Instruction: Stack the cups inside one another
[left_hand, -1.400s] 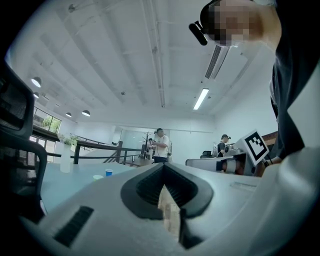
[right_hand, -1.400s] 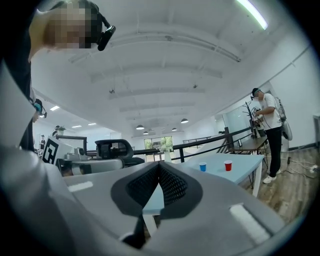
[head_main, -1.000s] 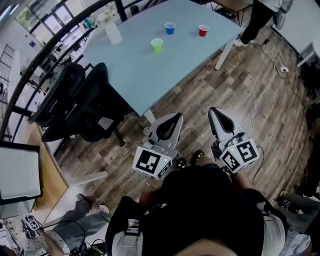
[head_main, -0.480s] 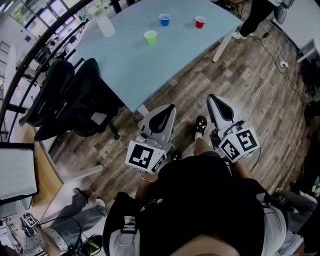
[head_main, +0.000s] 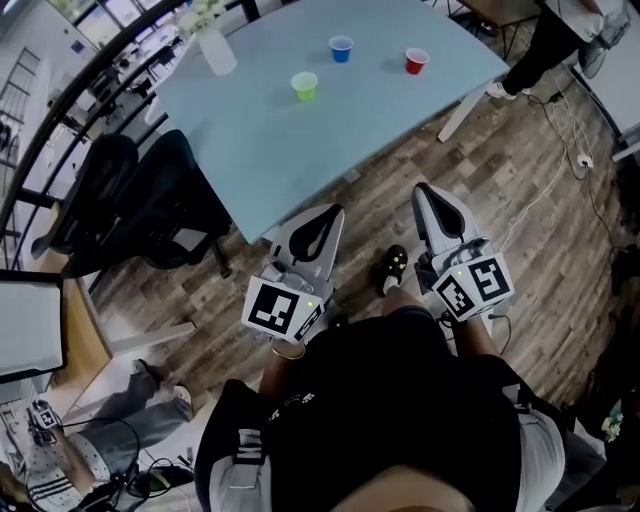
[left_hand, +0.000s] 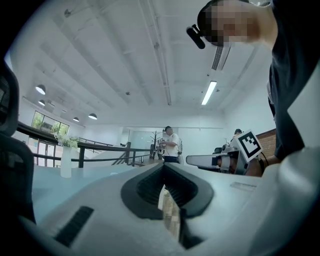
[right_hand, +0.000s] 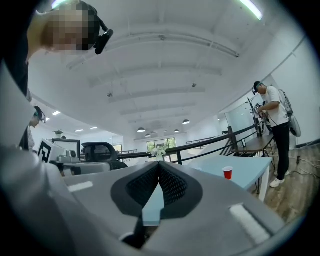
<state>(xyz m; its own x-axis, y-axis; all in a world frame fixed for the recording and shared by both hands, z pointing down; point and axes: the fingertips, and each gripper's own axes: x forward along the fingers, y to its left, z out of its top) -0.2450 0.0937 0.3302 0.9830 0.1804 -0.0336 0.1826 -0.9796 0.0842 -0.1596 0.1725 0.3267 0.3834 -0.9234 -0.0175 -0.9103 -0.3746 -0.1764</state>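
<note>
We hold left gripper (head_main: 323, 214) and right gripper (head_main: 429, 194) pinched together, empty, short of the table (head_main: 262, 160) where green cup (head_main: 304, 86), blue cup (head_main: 341, 48), red cup (head_main: 416, 61) stand apart.

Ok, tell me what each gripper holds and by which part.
Nothing. Left gripper and right gripper are shut and empty; the green cup, blue cup and red cup stand on the table.

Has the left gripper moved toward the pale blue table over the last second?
Yes. The left gripper has come nearer the pale blue table: the strip of wooden floor between its tip and the table's near edge has narrowed.
</note>
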